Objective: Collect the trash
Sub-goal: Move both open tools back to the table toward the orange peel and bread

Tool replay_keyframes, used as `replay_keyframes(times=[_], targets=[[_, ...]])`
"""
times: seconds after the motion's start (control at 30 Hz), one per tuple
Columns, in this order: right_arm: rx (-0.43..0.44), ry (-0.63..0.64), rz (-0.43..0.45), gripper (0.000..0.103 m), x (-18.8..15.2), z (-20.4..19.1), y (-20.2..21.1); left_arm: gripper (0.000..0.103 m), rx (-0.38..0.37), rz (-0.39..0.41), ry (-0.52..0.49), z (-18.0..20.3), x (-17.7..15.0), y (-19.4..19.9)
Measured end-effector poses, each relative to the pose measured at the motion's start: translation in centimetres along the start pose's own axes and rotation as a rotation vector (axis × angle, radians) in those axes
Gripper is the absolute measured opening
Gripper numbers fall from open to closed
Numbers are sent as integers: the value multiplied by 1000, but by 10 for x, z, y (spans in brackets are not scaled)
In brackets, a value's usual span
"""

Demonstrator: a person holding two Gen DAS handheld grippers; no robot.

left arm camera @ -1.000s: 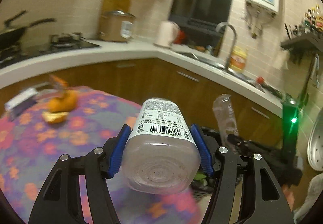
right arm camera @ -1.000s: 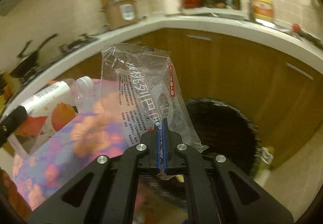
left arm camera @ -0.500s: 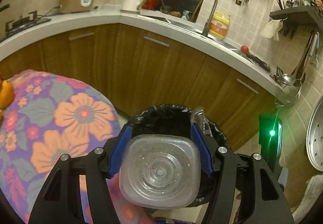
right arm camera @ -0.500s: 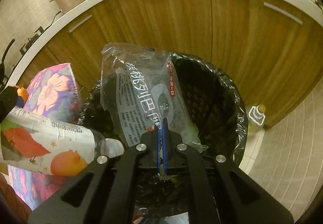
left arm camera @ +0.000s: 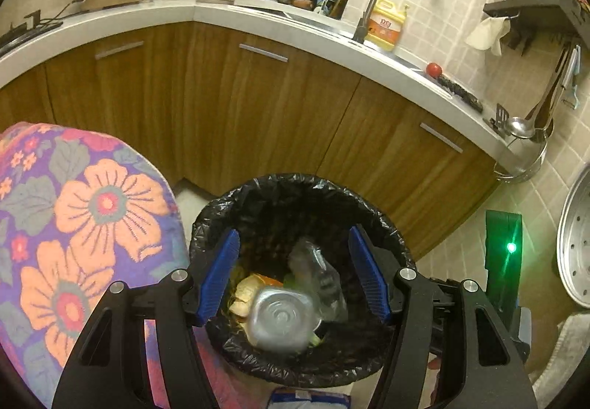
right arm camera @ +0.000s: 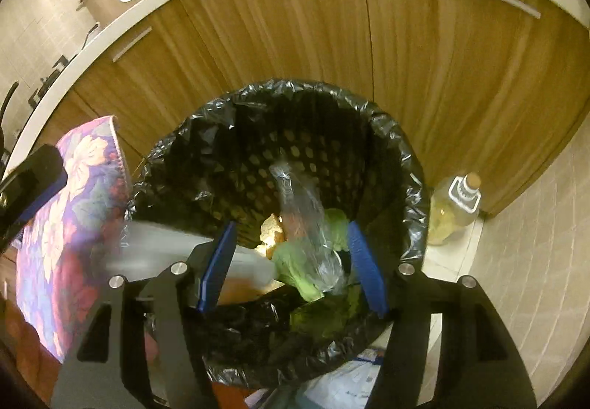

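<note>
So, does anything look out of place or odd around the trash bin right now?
Mostly no: the plastic bottle and clear wrapper are inside the bin. One odd thing: some packaging lies on the floor right beside the bin, outside it.

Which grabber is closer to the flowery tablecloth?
Left. The left gripper hangs beside the tablecloth; the right gripper, its fingers just opened with nothing between them, hangs over the bin, farther away.

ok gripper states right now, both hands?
Left gripper: open, nothing held; the plastic bottle is dropping into the trash bin.
Right gripper: jaws have just opened, nothing between them; the clear wrapper is in the bin.
</note>
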State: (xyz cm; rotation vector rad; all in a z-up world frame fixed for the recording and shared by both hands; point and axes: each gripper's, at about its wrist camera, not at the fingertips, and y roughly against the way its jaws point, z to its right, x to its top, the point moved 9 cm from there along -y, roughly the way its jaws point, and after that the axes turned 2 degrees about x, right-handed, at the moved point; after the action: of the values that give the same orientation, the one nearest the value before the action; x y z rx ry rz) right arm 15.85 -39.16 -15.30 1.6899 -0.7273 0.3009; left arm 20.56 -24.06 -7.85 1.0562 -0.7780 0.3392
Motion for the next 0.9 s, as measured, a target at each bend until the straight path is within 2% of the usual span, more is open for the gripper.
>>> replay_keyframes(times=[0.23, 0.43, 0.67, 0.9], targets=[[44, 42, 62, 59, 6, -25, 27, 65, -10, 53, -6, -3, 0, 34], [115, 109, 125, 59, 16, -76, 54, 67, 18, 134, 6, -22, -1, 82], [217, 248, 168, 59, 19, -165, 70, 70, 103, 245, 87, -86, 0, 156], [323, 349, 131, 59, 12, -259, 59, 74, 261, 328, 200, -190, 0, 231]])
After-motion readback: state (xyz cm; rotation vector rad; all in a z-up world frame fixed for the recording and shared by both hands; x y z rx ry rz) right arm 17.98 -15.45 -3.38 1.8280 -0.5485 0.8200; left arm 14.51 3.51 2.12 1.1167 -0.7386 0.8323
